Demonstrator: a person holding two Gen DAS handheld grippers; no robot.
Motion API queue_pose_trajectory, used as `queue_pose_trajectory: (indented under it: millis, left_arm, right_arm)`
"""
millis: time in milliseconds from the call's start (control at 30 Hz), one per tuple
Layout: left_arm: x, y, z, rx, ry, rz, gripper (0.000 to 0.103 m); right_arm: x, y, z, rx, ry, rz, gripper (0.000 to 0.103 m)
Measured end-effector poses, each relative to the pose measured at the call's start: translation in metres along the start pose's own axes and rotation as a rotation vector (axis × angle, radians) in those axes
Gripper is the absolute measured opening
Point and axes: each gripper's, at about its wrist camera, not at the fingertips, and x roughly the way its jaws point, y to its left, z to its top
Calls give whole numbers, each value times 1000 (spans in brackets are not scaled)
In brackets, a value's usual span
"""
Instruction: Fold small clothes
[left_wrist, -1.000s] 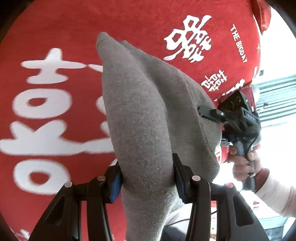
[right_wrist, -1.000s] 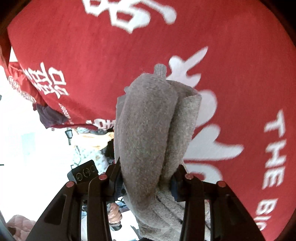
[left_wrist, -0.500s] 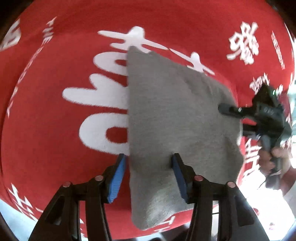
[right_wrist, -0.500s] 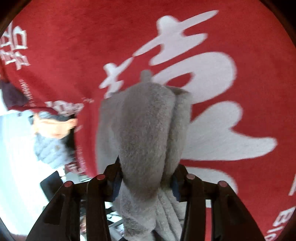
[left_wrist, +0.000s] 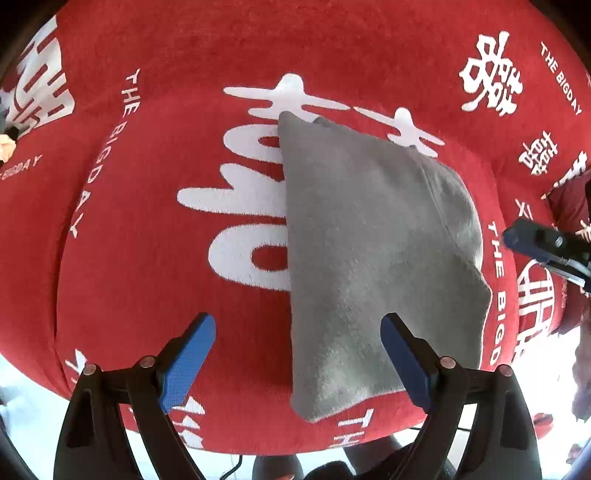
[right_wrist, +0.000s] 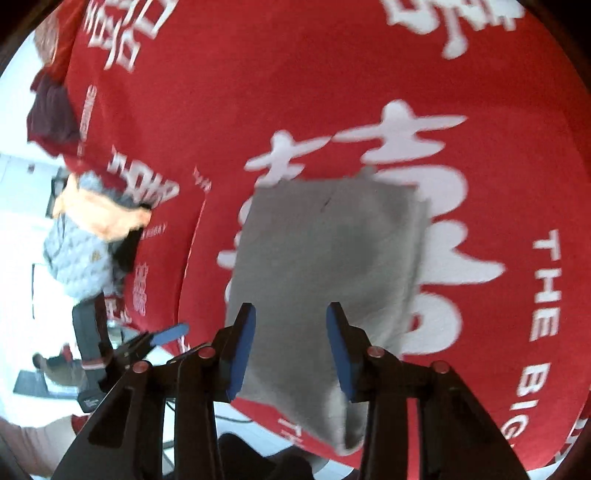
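Currently the step in hand is the release of a completed fold. Nearest the left wrist camera, the left gripper (left_wrist: 297, 360) stands wide and its jaws are opening; its blue pads (left_wrist: 186, 363) press on nothing, though the near end of the garment (left_wrist: 373, 258) lies between them. The right gripper (right_wrist: 290, 349) is at a narrower setting and its jaws are closing; in the right wrist view the near part of the garment shows between the pads (right_wrist: 242, 350), but they appear clear of the fabric, and no grip is evident. The right wrist view is motion-blurred, so fine contact there cannot be confirmed. The garment, a grey fleece item, lies flat as a folded panel on the red cloth (left_wrist: 147, 258) that covers the table, close to the near edge, over the large white characters printed at the centre. Beyond it, toward the far left corner in the right wrist view, a pile of other clothes (right_wrist: 88, 240) rests at the cloth's edge. Judged from the compact shape, this garment is folded or nearly so. The next move likely calls for both grippers to clear the fabric without snagging it, then either one further fold or a transfer aside before a fresh piece is taken from the pile.
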Motion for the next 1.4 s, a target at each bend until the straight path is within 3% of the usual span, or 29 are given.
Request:
queue_pose_trajectory:
  millis: [167,300,400,600,800,933,1300,1333,1400]
  left_arm:
    - [-2,-13,-7,48,3,69,92]
    - [-9,-17,-15,71,-7,79,92]
    - [-15,-24,-20,120,-20,110,92]
    - [-27,-29,-26,141,-32,127,92]
    - [-45,-39,-31,164,-59,176,92]
    - [-57,-42,-35,154,-47,144,92]
    - [-88,-46,-39,132,-25,161,92]
    - [-91,-46,-39,137,-21,168,92]
    - [-95,-46,-38,146,-8,180,101]
  right_arm:
    - [38,-7,-20,10,80,-127,42]
    - [31,-45,-34,123,54,-239,44]
    - [15,-65,-46,230,31,-174,46]
    - [-6,-47,-58,196,26,-235,49]
    - [-22,-20,-68,175,22,-295,74]
    - [-31,1,-78,135,31,-349,79]
    - [-54,42,-88,129,-19,-414,83]
    - [-55,45,-88,124,-14,-422,94]
    - [-57,51,-87,114,-5,-428,103]
